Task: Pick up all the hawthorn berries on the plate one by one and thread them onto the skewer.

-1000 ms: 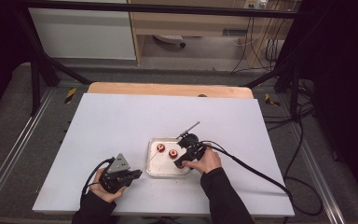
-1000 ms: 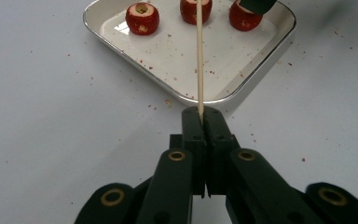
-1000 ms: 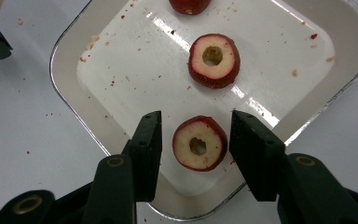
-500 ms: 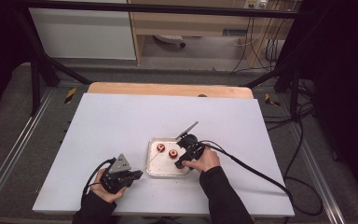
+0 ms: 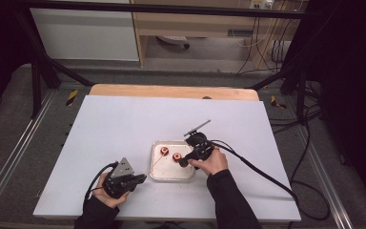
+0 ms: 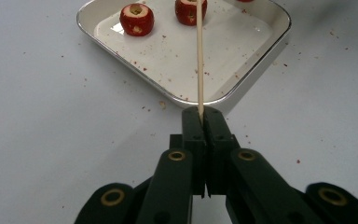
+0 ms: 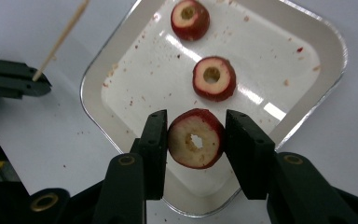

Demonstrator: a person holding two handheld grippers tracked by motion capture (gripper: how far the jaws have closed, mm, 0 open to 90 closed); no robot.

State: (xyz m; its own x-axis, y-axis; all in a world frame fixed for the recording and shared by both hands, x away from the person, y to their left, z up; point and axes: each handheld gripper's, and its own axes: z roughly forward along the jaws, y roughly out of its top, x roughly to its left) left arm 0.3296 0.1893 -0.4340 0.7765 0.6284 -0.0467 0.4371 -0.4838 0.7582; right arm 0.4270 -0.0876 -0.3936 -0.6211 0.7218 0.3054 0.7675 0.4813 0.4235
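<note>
My left gripper (image 6: pixel 204 112) is shut on the near end of a thin wooden skewer (image 6: pixel 198 56), which points out over a white square tray (image 6: pixel 242 51). My right gripper (image 7: pixel 196 116) hangs over the tray's (image 7: pixel 279 60) near corner. Its jaws have just been closing, and they now press on a red cored fruit (image 7: pixel 196 140) with its hole facing the camera. Two more cored red fruits (image 7: pixel 213 78) (image 7: pixel 190 18) lie in the tray. In the high view the left gripper (image 5: pixel 144 178) rests left of the tray (image 5: pixel 171 171) and the right gripper (image 5: pixel 185 161) is over its right side.
The tray sits near the front middle of a white table top (image 5: pixel 124 124), with red crumbs scattered in and around it. Black cables trail from both grippers, the right one (image 5: pixel 257 171) running off the table's right edge. A wooden strip (image 5: pixel 171 90) borders the far edge.
</note>
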